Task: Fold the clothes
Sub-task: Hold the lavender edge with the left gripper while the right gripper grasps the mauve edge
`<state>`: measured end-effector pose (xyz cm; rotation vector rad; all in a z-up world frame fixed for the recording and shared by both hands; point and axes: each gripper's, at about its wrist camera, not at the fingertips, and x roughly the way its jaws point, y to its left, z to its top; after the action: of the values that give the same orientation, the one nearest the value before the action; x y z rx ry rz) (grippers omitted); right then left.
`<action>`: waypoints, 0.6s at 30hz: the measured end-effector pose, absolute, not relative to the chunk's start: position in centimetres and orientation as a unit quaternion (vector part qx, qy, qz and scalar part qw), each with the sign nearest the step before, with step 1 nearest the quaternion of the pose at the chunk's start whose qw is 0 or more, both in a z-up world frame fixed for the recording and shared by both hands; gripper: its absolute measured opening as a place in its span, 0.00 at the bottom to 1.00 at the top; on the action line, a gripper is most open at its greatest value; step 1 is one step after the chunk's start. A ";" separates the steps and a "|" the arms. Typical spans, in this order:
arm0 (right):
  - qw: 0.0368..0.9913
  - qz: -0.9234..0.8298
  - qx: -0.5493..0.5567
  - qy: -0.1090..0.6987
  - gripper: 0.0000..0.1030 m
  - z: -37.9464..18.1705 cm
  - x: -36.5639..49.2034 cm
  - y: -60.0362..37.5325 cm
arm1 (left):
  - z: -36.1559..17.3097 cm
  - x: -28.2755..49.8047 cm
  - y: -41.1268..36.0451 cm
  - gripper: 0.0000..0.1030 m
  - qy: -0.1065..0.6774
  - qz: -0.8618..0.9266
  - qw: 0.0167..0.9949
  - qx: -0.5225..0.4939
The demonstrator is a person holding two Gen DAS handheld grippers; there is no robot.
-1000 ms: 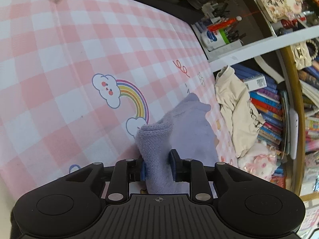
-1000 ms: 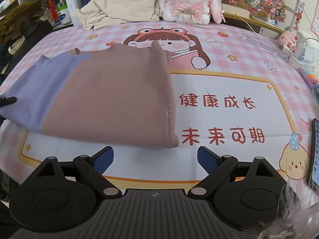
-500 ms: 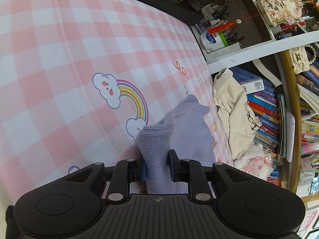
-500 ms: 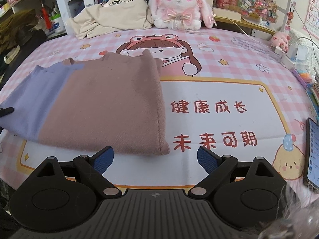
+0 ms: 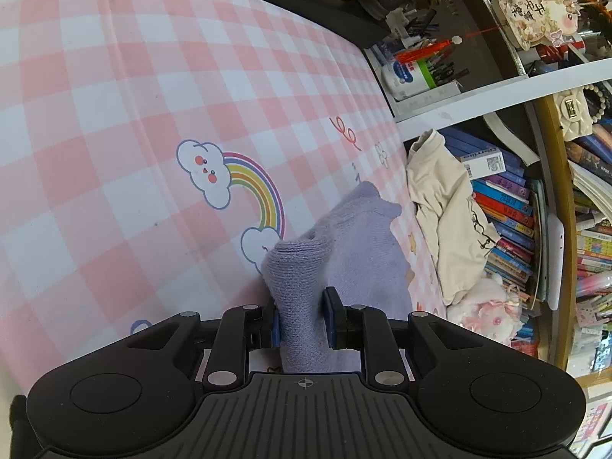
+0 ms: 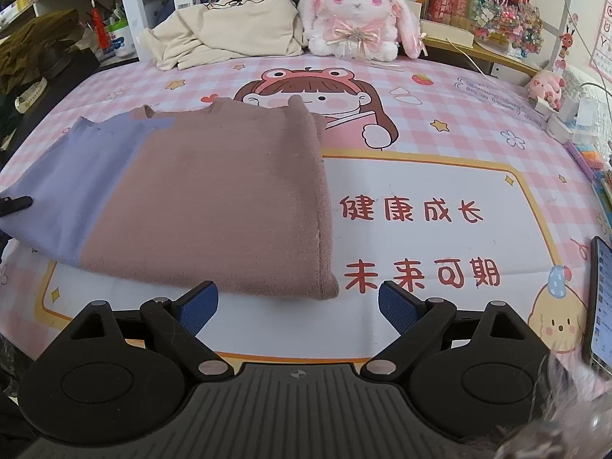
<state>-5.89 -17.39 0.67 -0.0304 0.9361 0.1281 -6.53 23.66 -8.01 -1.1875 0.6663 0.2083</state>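
Observation:
A brown and lavender knit sweater (image 6: 214, 206) lies folded flat on the pink cartoon mat (image 6: 420, 176), lavender part to the left. My left gripper (image 5: 302, 321) is shut on a bunched lavender edge of the sweater (image 5: 306, 275); its tip shows at the far left of the right wrist view (image 6: 15, 204). My right gripper (image 6: 298, 308) is open and empty, hovering just in front of the sweater's near right corner, not touching it.
A cream garment (image 6: 229, 34) and a pink plush rabbit (image 6: 359, 15) sit at the mat's far edge before bookshelves. A phone (image 6: 602, 306) lies at the right edge. Small items (image 6: 562, 111) crowd the far right. A shelf with bottles (image 5: 413, 72) stands past the mat.
The right gripper has drawn back slightly from the sweater, still open. The left gripper keeps its hold on the lavender edge and has barely moved.

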 end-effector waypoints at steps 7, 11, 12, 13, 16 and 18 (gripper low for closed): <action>0.890 0.063 -0.011 0.452 0.88 0.7 -6.0 -17.7 | -8.1 -6.6 23.5 0.19 0.302 0.098 0.773 -0.549; 0.890 0.077 -0.020 0.450 0.88 0.8 -5.5 -17.8 | -8.1 -6.7 23.4 0.19 0.299 0.099 0.774 -0.549; 0.890 0.082 -0.023 0.448 0.88 0.8 -5.3 -17.8 | -8.1 -6.7 23.4 0.19 0.297 0.101 0.774 -0.549; 0.891 0.087 -0.026 0.445 0.88 0.9 -5.1 -17.8 | -8.1 -6.7 23.3 0.19 0.296 0.102 0.775 -0.549; 0.894 0.110 -0.038 0.432 0.88 1.1 -4.4 -18.1 | -8.0 -6.5 23.2 0.19 0.292 0.104 0.781 -0.543; 0.894 0.134 -0.050 0.424 0.88 1.3 -4.0 -18.1 | -8.0 -6.4 23.1 0.19 0.291 0.105 0.786 -0.535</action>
<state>-3.95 -18.14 1.26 -0.1037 0.8782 0.2787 -6.36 23.14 -7.98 -1.1542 0.6272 0.2255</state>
